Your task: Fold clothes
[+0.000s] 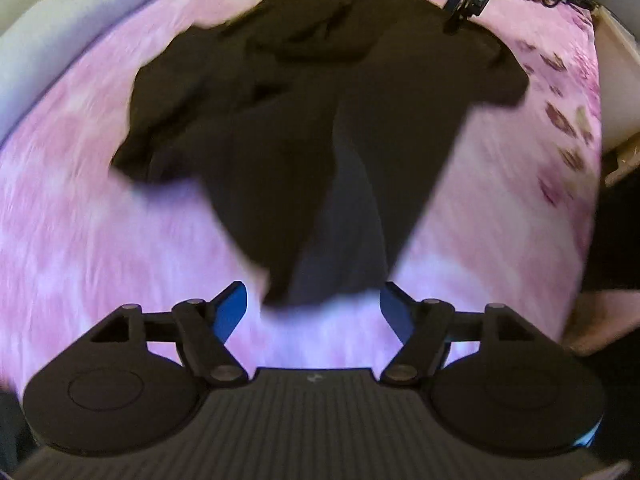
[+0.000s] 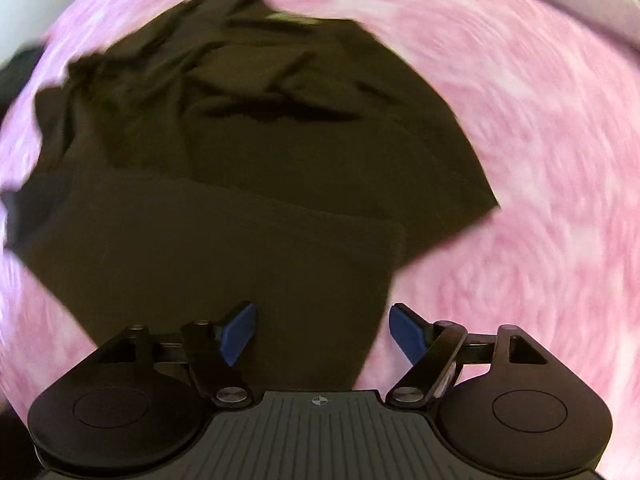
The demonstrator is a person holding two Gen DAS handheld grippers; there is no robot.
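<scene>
Blurred white letters on right gripper [image 1: 460, 12], not legible

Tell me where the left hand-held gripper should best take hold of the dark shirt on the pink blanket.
Probably the near tip of the dark shirt, where the cloth narrows to a point just ahead of the open left hand-held gripper. Come straight forward and low over the pink blanket; that tip looks like a free edge, though blur hides whether it lies flat.
</scene>
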